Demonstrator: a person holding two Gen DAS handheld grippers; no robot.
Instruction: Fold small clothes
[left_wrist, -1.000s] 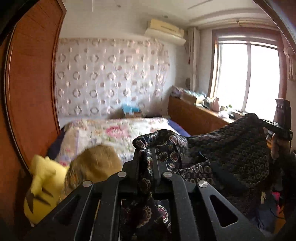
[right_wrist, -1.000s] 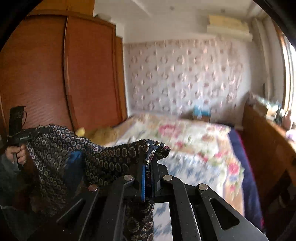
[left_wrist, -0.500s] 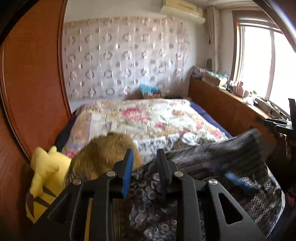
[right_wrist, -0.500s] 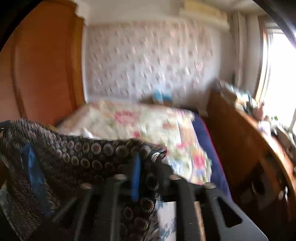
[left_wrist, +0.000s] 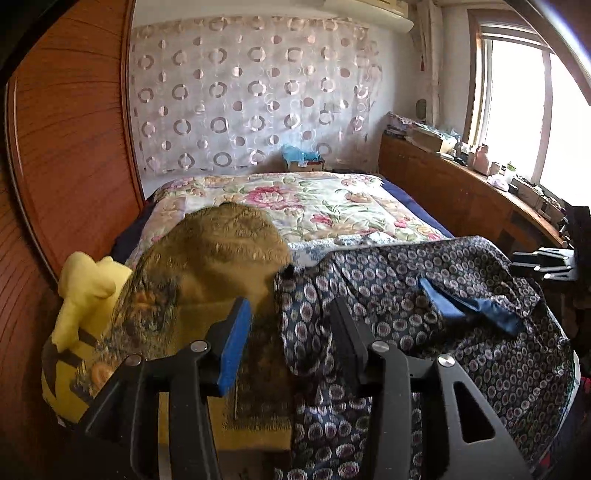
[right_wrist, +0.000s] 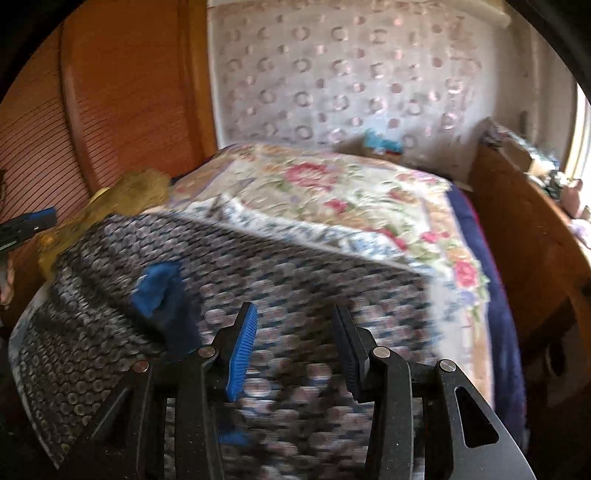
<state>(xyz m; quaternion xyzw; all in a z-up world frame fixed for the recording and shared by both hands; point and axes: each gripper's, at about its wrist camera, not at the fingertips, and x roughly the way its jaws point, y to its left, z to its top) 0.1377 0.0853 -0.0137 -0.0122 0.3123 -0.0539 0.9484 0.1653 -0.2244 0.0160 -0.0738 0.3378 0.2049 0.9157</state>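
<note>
Both the left gripper (left_wrist: 291, 325) and the right gripper (right_wrist: 293, 332) have just been opening, jaws apart and pressing nothing; the patterned garment (left_wrist: 424, 306) lies at the bed's (left_wrist: 314, 199) near edge. Only the left view shows the yellow plush (left_wrist: 85, 295). No readable writing.

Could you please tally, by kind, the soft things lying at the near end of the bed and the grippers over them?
Patterned garment: 1
Brown plush: 1
Yellow plush: 1
Grippers, left gripper and right gripper, both open with nothing gripped: 2
Total: 5
</note>
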